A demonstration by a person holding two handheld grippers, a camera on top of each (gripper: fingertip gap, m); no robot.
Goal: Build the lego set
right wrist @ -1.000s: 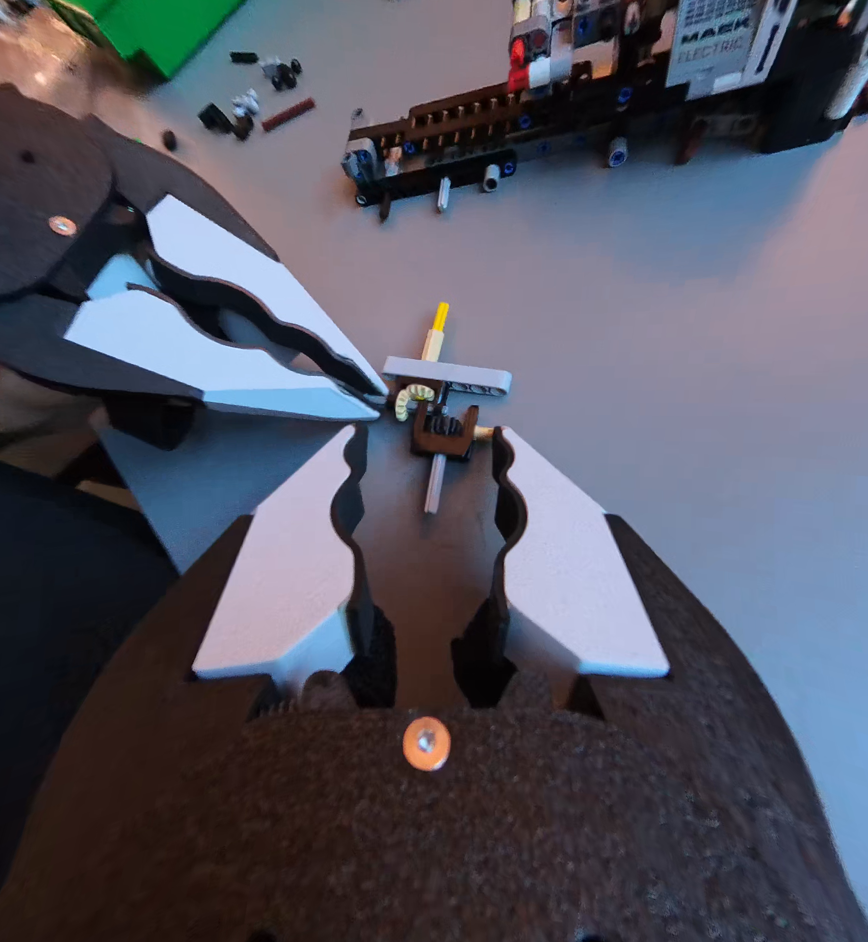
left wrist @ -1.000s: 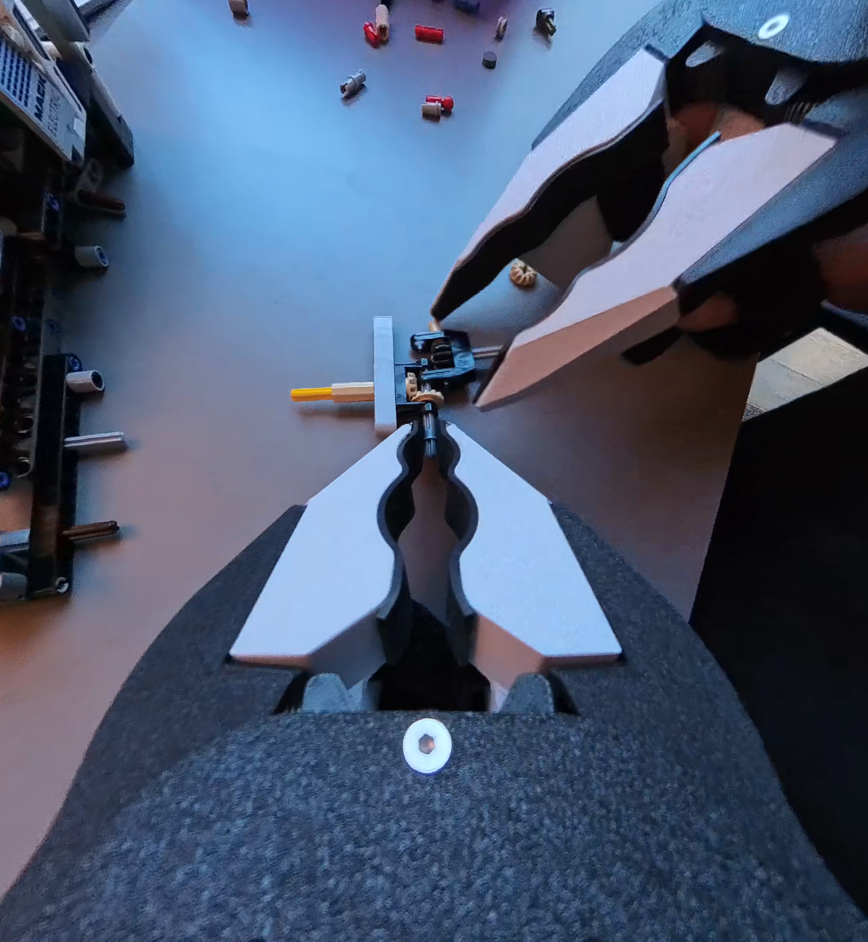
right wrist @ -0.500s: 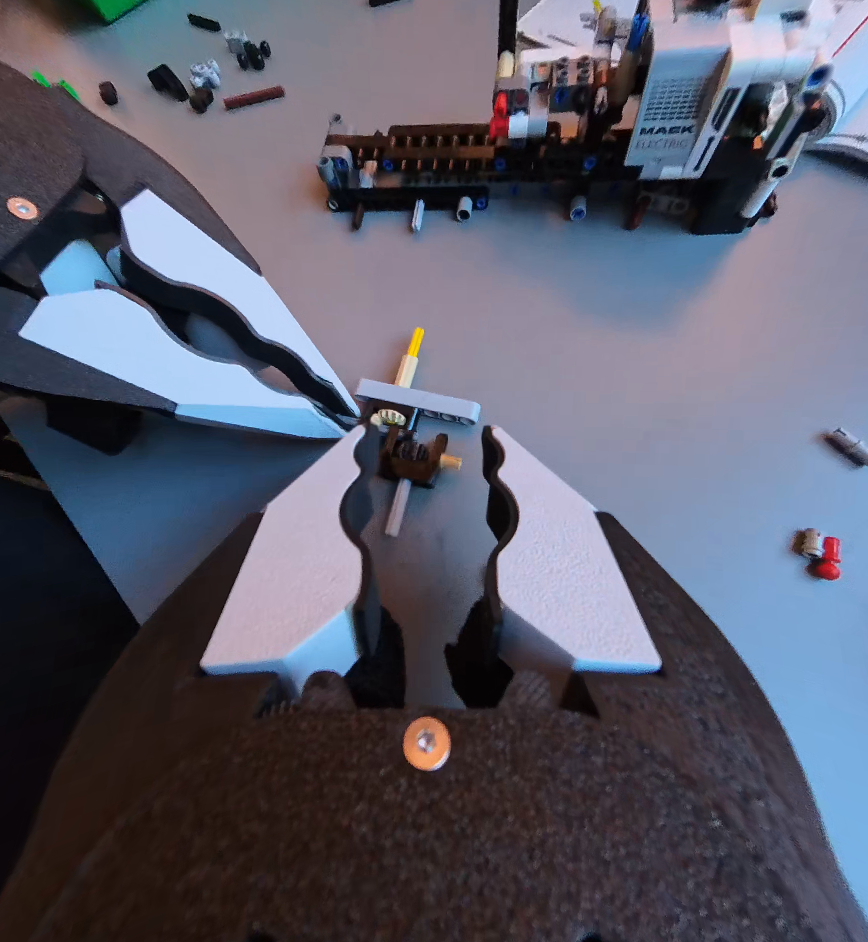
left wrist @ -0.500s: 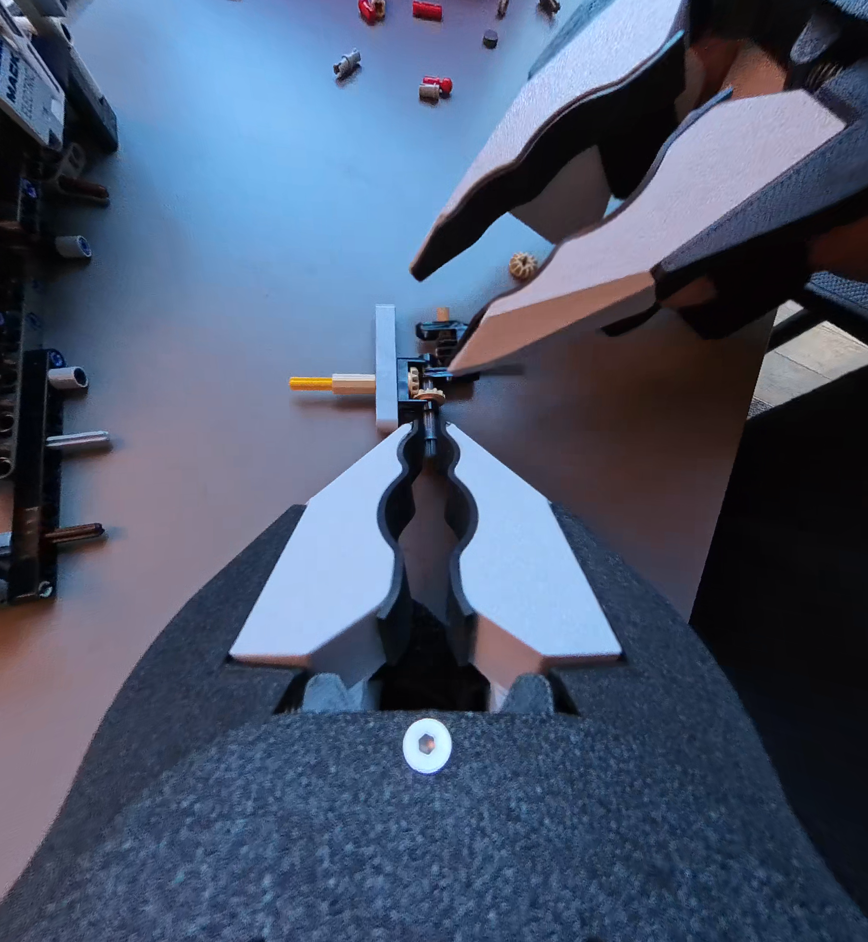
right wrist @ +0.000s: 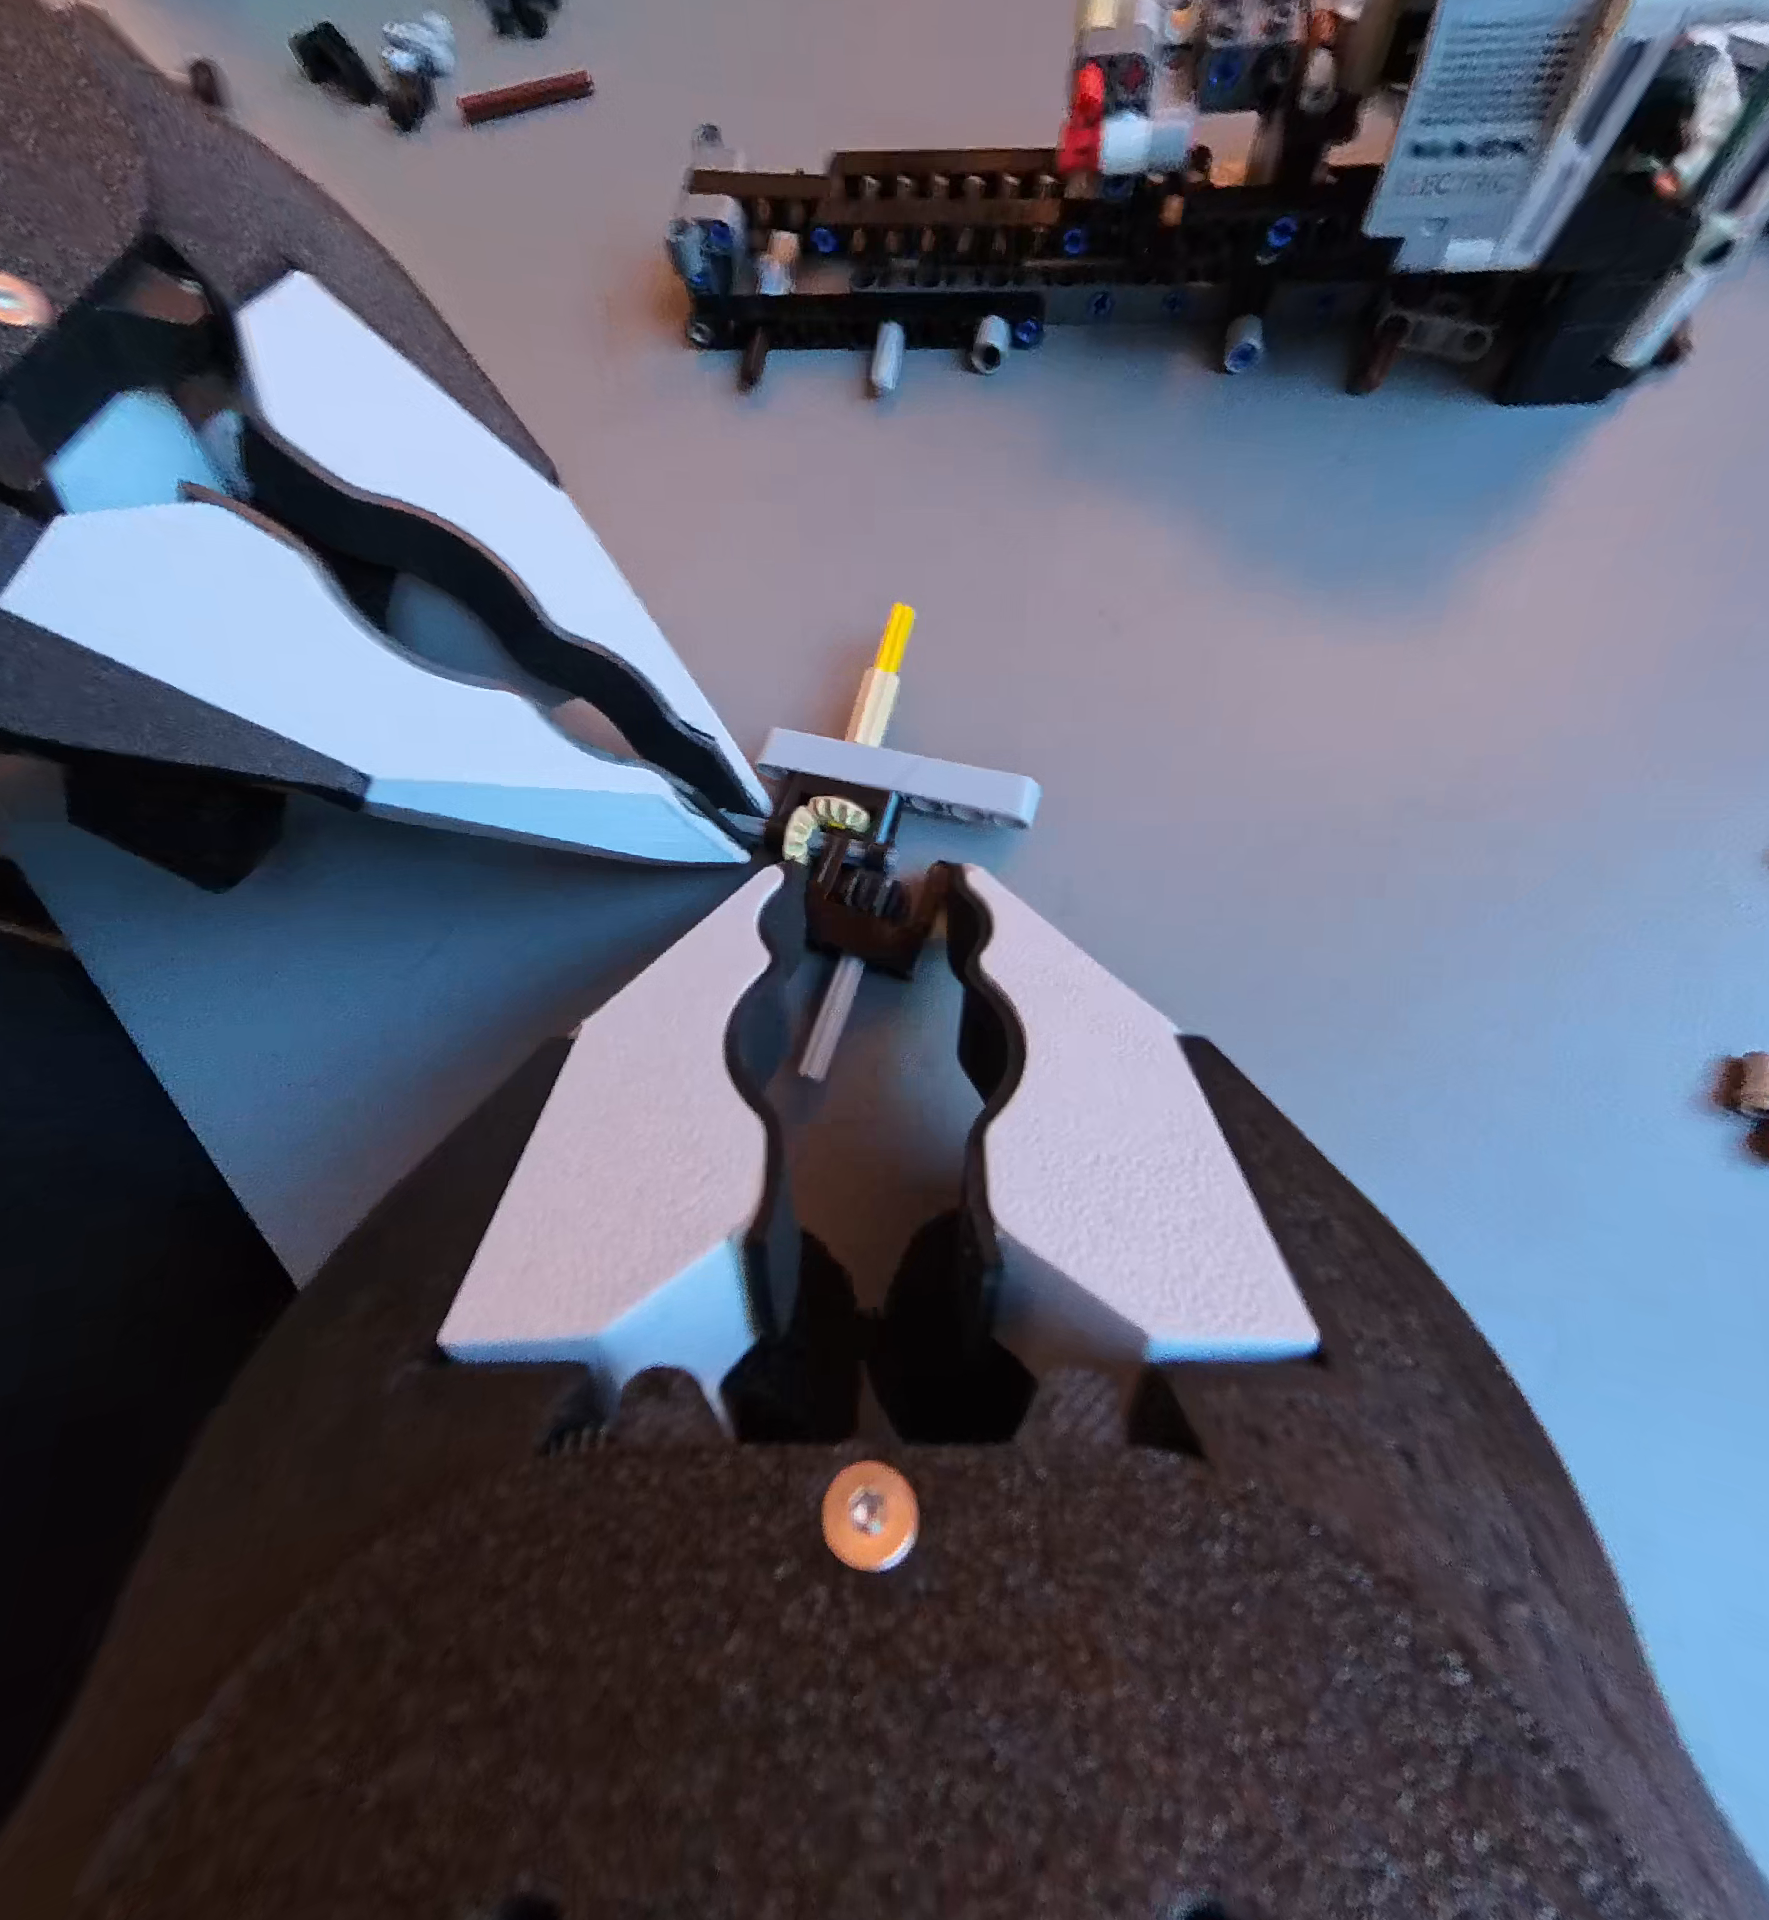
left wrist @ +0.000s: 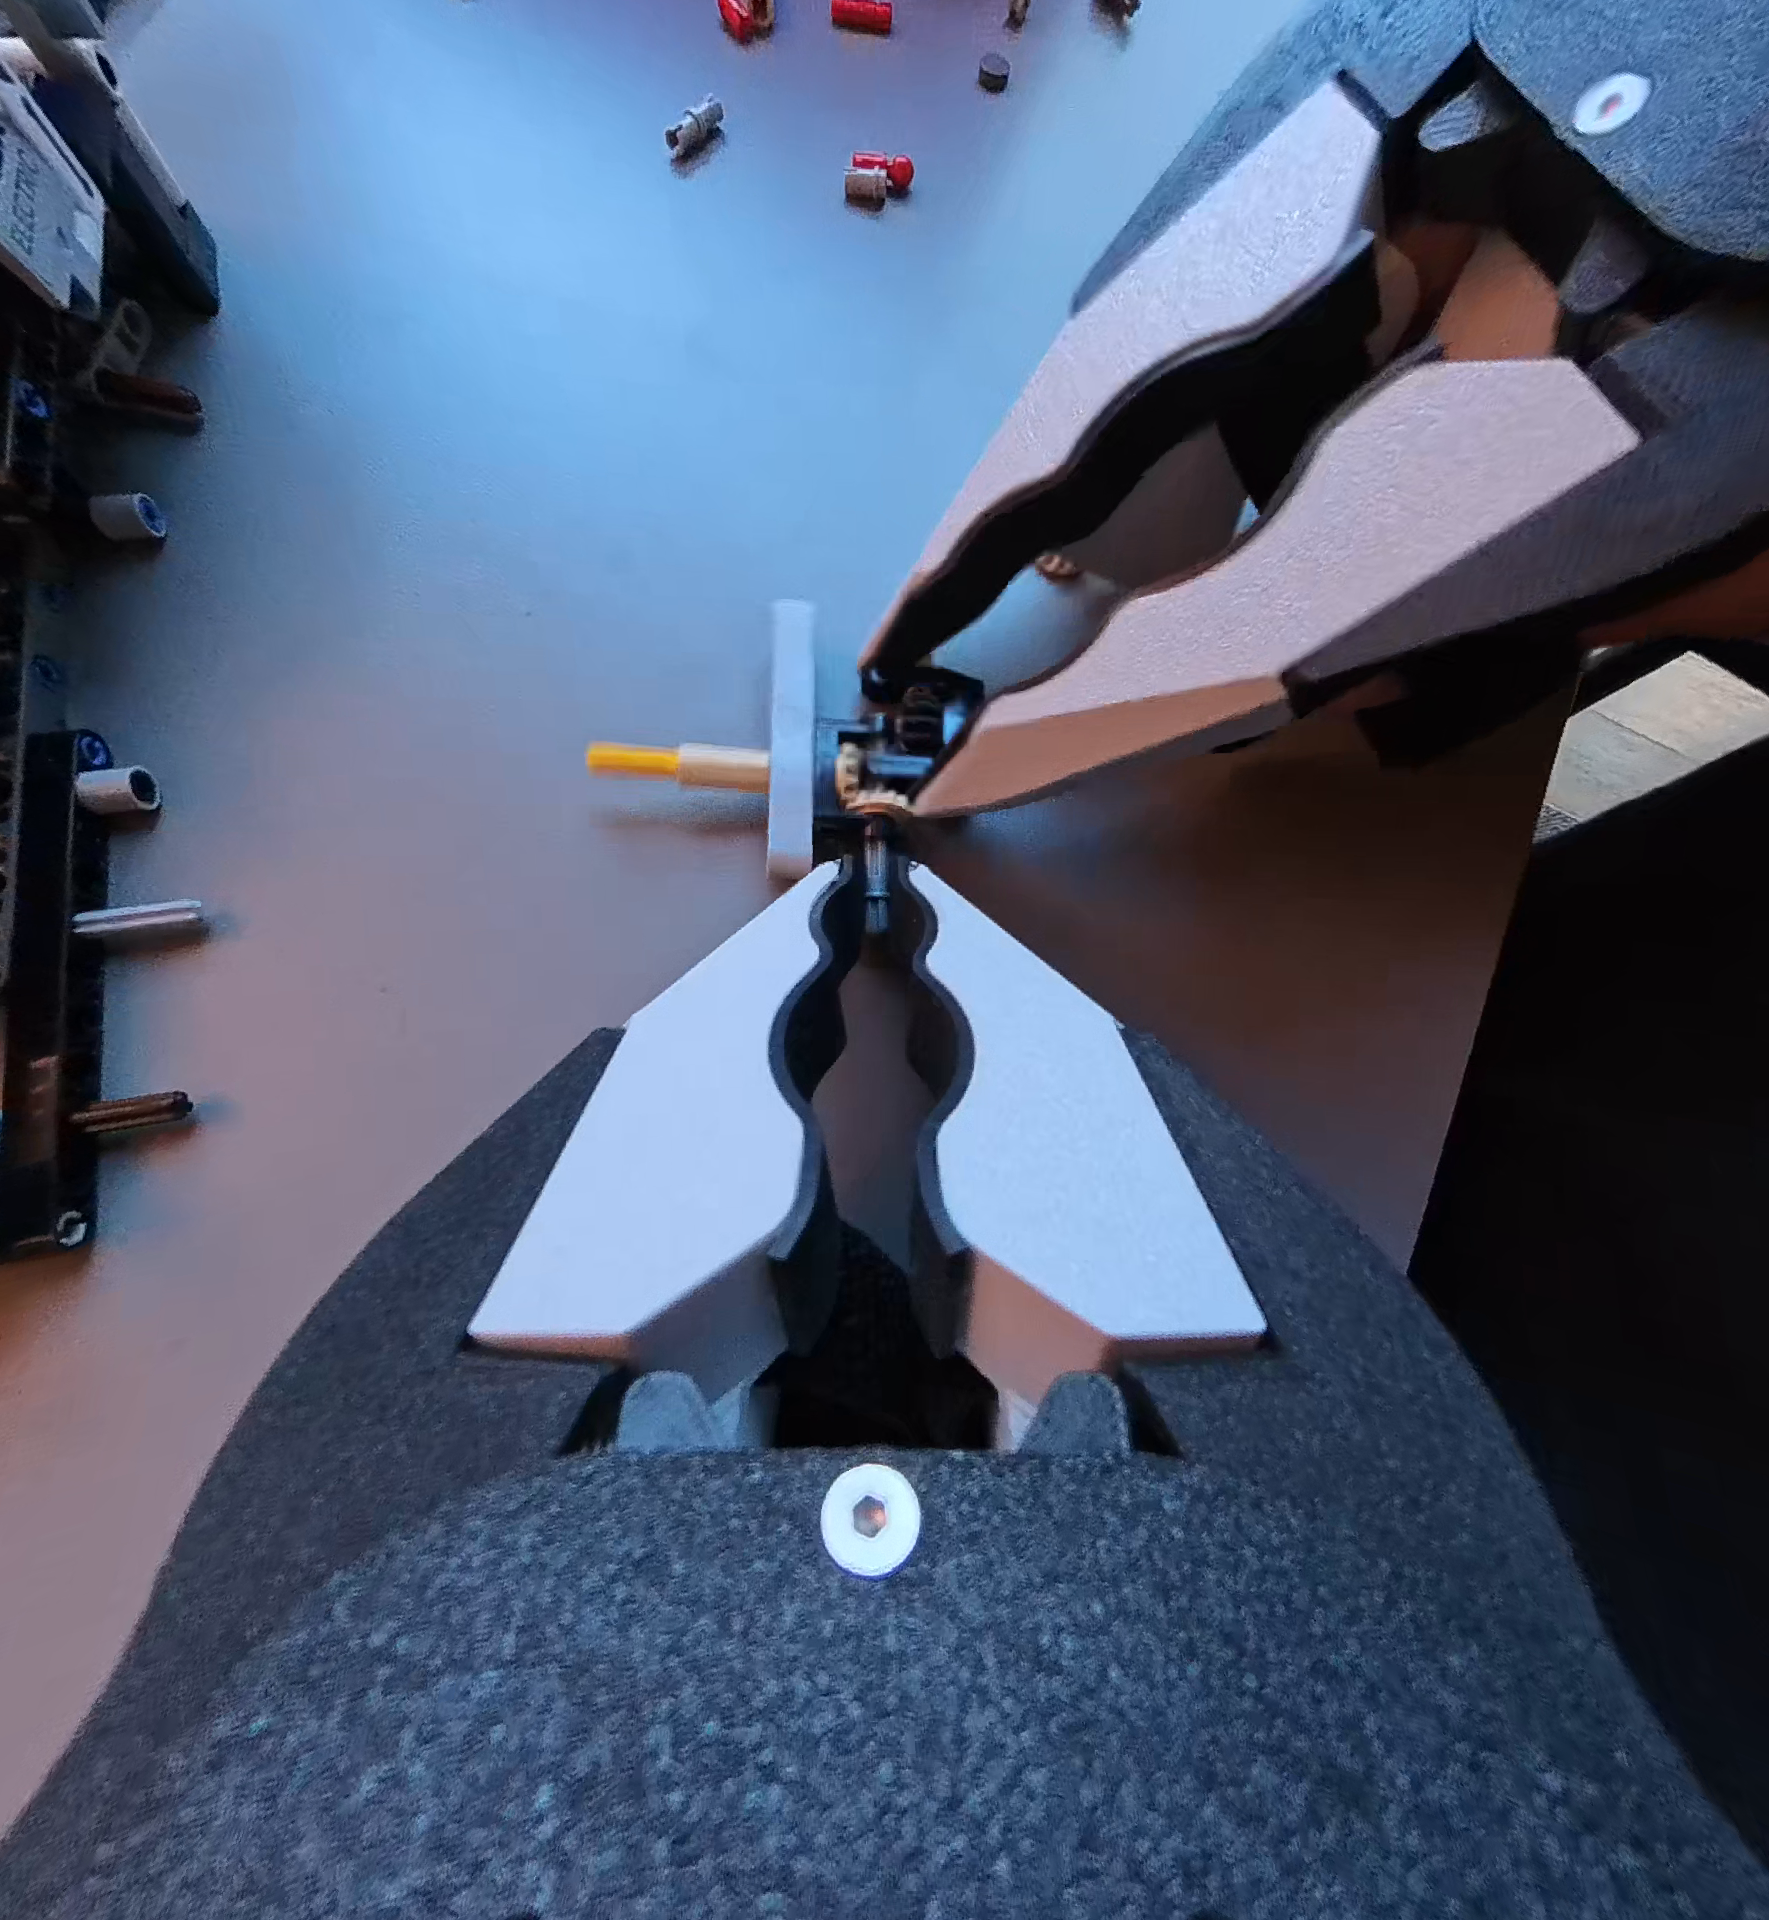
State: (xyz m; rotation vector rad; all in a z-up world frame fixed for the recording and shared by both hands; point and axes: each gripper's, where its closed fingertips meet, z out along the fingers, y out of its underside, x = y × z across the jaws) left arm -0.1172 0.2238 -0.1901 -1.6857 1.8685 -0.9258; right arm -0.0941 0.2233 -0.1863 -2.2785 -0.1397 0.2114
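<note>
Near the table point(right wrist: 1379, 727) edge, the left gripper point(left wrist: 875, 894) pinches the subassembly's point(left wrist: 838, 748) dark axle point(left wrist: 875, 883) to steady it while the right gripper point(right wrist: 864, 883) grasps its black frame point(right wrist: 859, 914).

The left gripper point(left wrist: 875, 883) and right gripper point(right wrist: 864, 883) have coarse, speckled matt bodies, with smooth matt pale plates on the fingers point(left wrist: 693, 1122) and dark wavy inner edges. Each carries 1 shiny metal screw point(left wrist: 869, 1521). The small assembly point(right wrist: 859, 831) looks like smooth, slightly glossy plastic. The table point(left wrist: 464, 436) is smooth and matt.
</note>
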